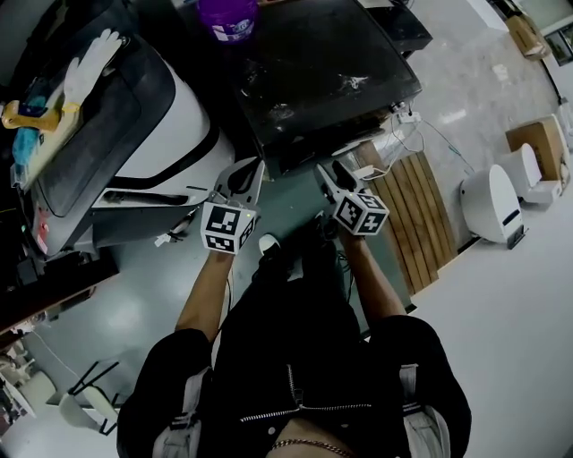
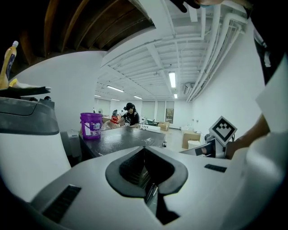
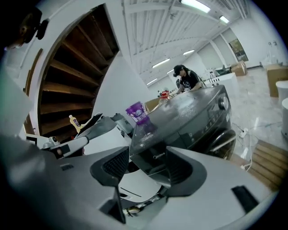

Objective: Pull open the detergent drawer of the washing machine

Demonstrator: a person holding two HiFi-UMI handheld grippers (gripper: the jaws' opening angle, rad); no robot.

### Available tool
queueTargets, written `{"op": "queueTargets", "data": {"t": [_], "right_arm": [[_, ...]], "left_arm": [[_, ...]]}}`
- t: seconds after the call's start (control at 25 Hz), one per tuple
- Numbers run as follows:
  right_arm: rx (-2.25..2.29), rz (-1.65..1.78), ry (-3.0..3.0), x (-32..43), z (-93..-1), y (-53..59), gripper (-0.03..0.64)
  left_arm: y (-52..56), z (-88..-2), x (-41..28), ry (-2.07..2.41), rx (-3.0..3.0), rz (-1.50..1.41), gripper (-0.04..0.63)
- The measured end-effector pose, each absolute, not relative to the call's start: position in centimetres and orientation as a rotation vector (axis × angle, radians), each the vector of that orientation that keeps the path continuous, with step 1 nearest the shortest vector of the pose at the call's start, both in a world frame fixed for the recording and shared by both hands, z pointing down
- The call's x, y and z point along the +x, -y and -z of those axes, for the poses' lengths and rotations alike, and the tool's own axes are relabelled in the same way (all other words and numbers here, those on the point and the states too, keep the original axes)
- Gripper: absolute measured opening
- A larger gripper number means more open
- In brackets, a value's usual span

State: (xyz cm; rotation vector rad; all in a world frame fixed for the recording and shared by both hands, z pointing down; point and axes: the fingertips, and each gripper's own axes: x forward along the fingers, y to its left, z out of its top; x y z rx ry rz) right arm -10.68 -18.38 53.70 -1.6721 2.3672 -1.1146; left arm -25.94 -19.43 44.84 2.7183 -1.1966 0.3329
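Note:
The black washing machine (image 1: 313, 72) stands in front of me, its top dusty. In the right gripper view its front (image 3: 202, 117) faces right, with a knob and the door. My right gripper (image 3: 146, 164) is open, and the dark drawer panel (image 3: 155, 155) at the machine's upper left front corner, bearing a brand mark, shows between its fingers. I cannot tell whether a pad touches it. In the head view the right gripper (image 1: 329, 172) points at that corner. My left gripper (image 1: 250, 170) hovers beside it, also seen as the left gripper (image 2: 145, 155) with its jaws together and nothing in them.
A purple bucket (image 1: 226, 18) sits on the washer's top. A white machine with a dark lid (image 1: 152, 134) stands to the left, a bottle and a glove on it. A wooden pallet (image 1: 416, 210), cables and a white round appliance (image 1: 492, 201) lie to the right. A person (image 3: 185, 81) works far behind.

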Motion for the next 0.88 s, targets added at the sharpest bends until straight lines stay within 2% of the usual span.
{"op": "queueTargets", "data": {"t": [0.12,0.2,0.28,0.56,0.8,0.88], "right_arm": [[-1.598,1.223,-2.331,-11.6,-56.2,19.2,0.259],[-1.541,1.290,-2.302,-12.2,-57.7,20.0,0.316],[-1.473,1.367,-2.244,-12.5,-59.2,21.1,0.340],[-1.160,1.565,-1.869,-13.0,-63.1,24.7,0.365],[-1.023,1.545,-1.634,-11.4,-66.1,26.5,0.376],[-0.960,1.521,-1.595,-11.2,-66.7,26.9,0.403]], "left_arm": [[19.9,-45.5,-26.0,1.181,2.706,-0.351,0.020],[20.1,-45.8,-25.9,1.182,2.699,-0.362,0.020],[20.4,-45.9,-25.6,1.189,2.690,-0.358,0.020],[20.8,-46.9,-26.6,1.221,2.630,-0.372,0.020],[20.6,-48.7,-29.5,1.271,2.561,-0.424,0.020],[20.3,-49.3,-30.5,1.285,2.536,-0.441,0.020]]}}
